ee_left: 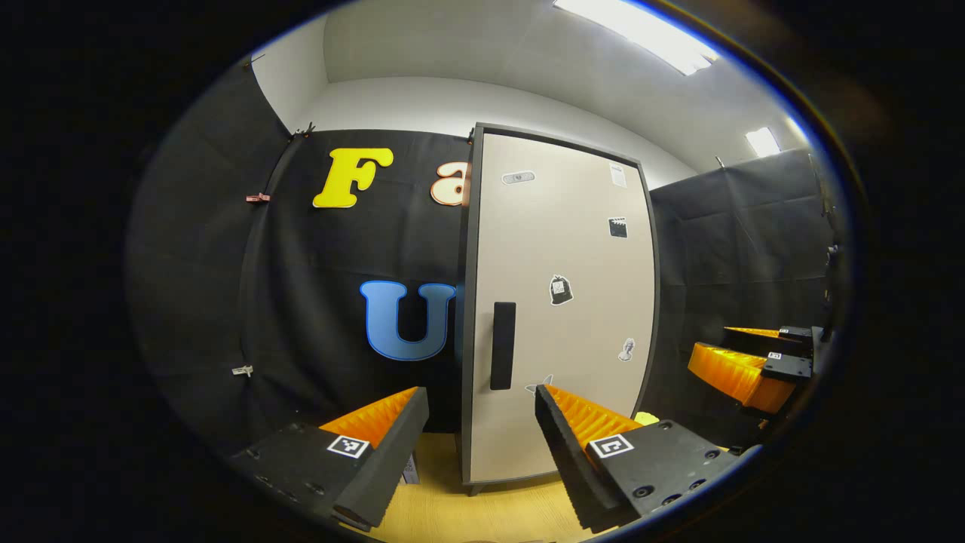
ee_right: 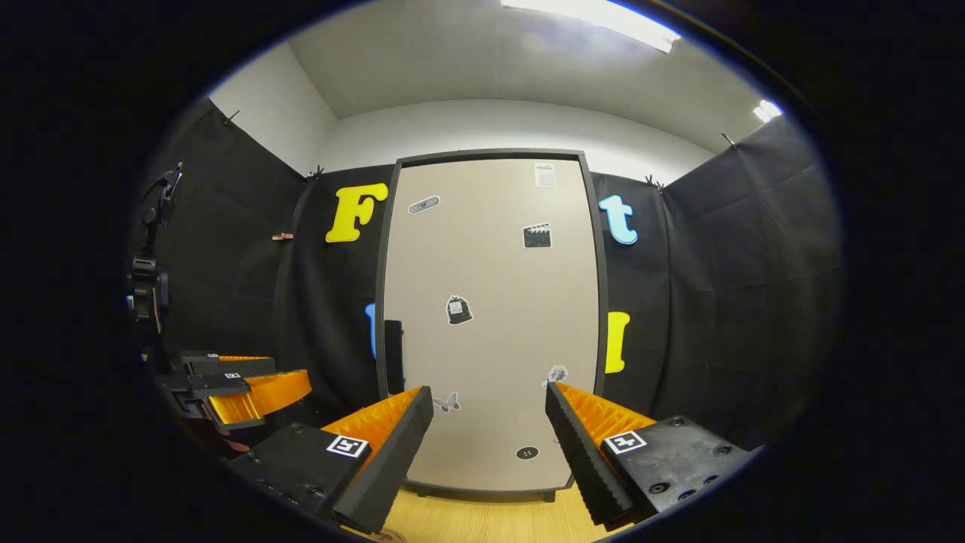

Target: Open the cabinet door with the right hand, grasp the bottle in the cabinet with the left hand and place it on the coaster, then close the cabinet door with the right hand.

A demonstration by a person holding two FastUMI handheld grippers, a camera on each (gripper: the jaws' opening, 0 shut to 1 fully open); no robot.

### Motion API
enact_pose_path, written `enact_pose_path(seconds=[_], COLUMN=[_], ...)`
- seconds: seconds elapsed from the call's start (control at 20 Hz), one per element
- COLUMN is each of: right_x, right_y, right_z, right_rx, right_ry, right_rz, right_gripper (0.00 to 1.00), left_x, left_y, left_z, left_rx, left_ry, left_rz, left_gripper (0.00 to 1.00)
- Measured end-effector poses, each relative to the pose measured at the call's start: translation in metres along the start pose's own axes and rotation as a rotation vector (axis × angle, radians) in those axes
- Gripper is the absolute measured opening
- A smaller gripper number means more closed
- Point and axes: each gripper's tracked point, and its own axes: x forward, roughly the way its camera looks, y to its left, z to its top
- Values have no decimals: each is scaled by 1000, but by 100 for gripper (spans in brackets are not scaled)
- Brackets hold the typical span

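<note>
Before closed cabinet door: left hand-held gripper and right hand-held gripper both wide open, empty.

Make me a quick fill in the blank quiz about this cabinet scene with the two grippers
1. The cabinet door is ____.
2. Both the left gripper and the right gripper have their fingers ____.
3. The dark handle stands on the door's ____ edge.

Missing words: closed; open; left

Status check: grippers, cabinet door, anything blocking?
Left gripper and right gripper: jaws open, empty. Cabinet door shut, handle untouched. Nothing between right gripper and handle.
</note>
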Motion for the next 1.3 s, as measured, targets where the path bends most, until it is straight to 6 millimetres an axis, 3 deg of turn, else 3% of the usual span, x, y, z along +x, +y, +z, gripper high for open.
enact_pose_path(seconds=[0.65,0.95,1.3], right_x=[8,16,41], right_y=[15,37,83], right_z=[-5,-4,-11], right_rx=[-26,-35,-9], right_ry=[7,-8,-1], right_rz=[6,20,76], right_gripper=[98,98,97], left_x=[-1,-3,-14], left_y=[18,28,60], left_z=[-1,-5,-11], left_rx=[3,-1,-5], left_ry=[-6,5,13], left_rz=[15,3,22], left_gripper=[93,93,93])
